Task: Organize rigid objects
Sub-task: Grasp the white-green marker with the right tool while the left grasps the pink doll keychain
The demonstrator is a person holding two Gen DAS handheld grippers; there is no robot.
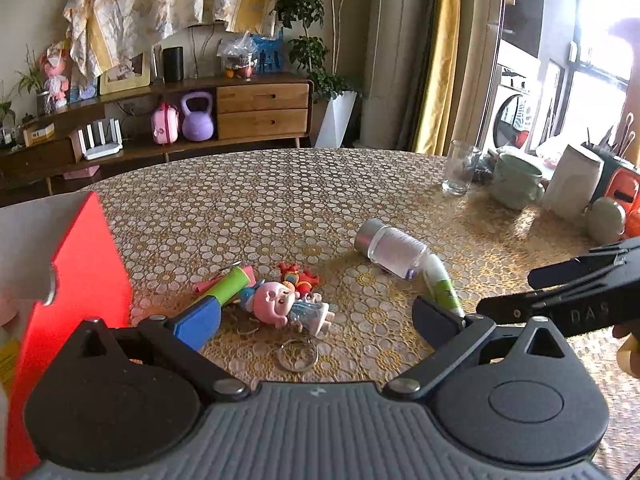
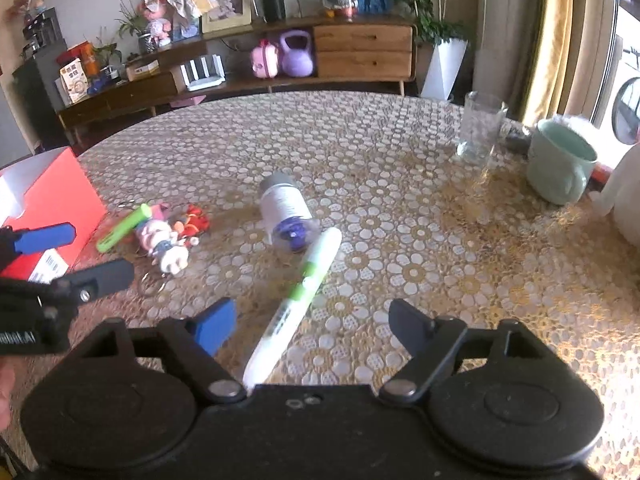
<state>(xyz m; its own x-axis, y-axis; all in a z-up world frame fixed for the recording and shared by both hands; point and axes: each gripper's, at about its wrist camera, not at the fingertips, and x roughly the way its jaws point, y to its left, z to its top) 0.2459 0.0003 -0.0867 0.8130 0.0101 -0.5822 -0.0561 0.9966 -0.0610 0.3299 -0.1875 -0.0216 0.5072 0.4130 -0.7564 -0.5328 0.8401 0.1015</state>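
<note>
Hovering low over the table [image 2: 400, 140], the right gripper [image 2: 312, 326] stands open with the white-and-green pen [image 2: 298, 300] lying between its fingers, untouched. The left gripper [image 1: 316, 320] is open too, above the pink doll keychain [image 1: 284, 304] and green tube [image 1: 228, 284]. The clear bottle [image 2: 286, 210] lies on its side, just beyond the pen, with the red box [image 1: 80, 272] at the table's left.

Patterned table [image 2: 360, 140] bears bottle [image 2: 286, 210], marker [image 2: 304, 296], doll [image 2: 160, 240], mug [image 2: 560, 168].
</note>
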